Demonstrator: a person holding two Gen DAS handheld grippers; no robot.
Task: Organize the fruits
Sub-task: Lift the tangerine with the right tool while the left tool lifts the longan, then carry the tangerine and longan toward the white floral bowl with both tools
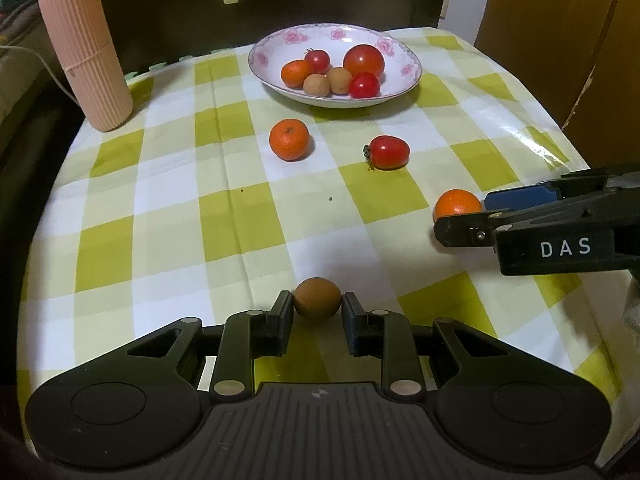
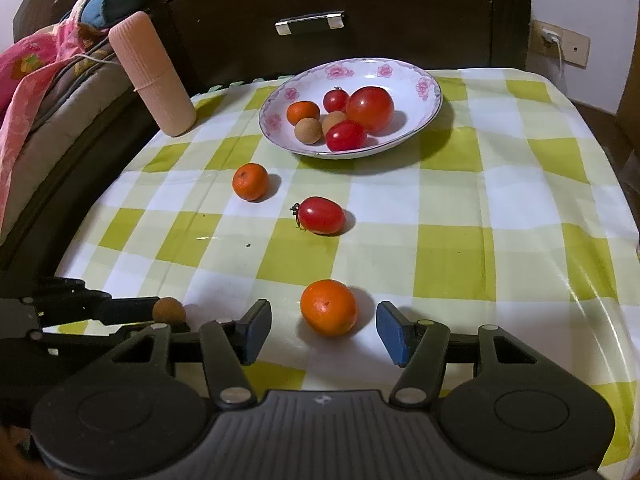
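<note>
- On our left, the left gripper (image 1: 317, 309) pinches a small round brown fruit (image 1: 318, 298) between its pads, low at the near edge of the green-and-white checked tablecloth (image 1: 168, 216).
- Further right, the right gripper (image 2: 324, 330) straddles a round orange tangerine (image 2: 329, 307), pads apart from it, angled down.
- The flowered white bowl (image 1: 396, 46) lies ahead of both.

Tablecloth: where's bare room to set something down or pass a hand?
Free: the right side of the tablecloth, beyond the plate and the loose tomato; also the left stretch between the pink ribbed cylinder and the left gripper. Crowded: the middle lane from plate to both grippers, and the plate itself.
</note>
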